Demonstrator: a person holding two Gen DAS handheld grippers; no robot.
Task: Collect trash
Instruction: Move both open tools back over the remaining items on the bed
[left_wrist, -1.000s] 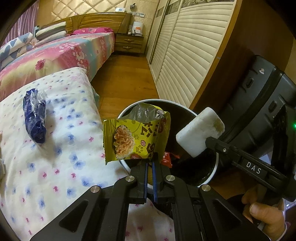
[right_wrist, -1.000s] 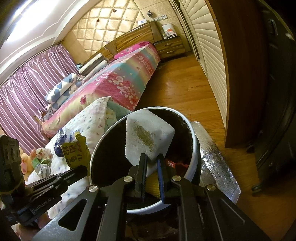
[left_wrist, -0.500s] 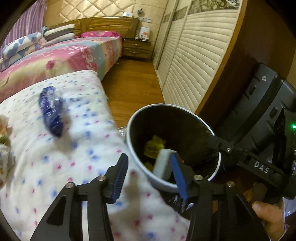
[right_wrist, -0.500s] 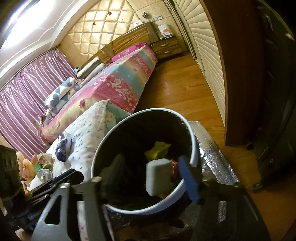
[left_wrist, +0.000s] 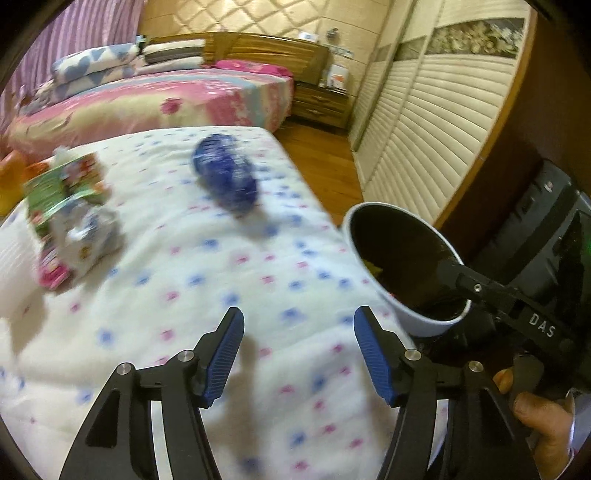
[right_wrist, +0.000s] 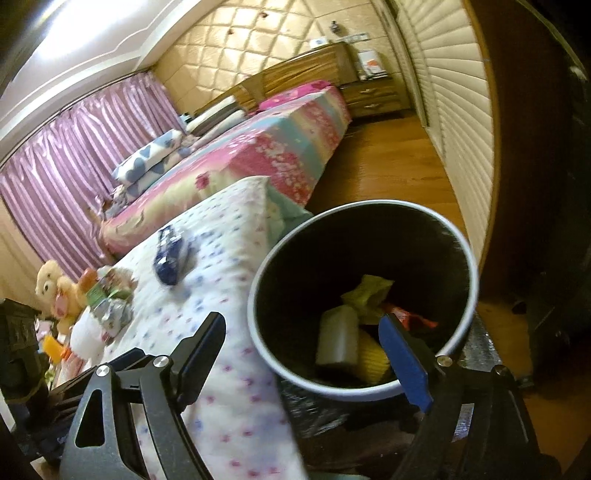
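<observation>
White block (right_wrist: 338, 341) and yellow wrapper (right_wrist: 366, 293) lie in the bin (right_wrist: 474, 295), seen only from my right wrist; both jaws just opened, empty: left gripper (left_wrist: 298, 349) over quilt (left_wrist: 184, 295), right gripper (right_wrist: 303, 354) at bin rim; blue wrapper (left_wrist: 225, 182) on quilt

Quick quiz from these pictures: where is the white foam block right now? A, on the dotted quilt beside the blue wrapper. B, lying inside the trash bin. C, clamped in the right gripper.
B: the white foam block lies inside the trash bin among wrappers, and the right gripper is open with nothing between its fingers.
</observation>
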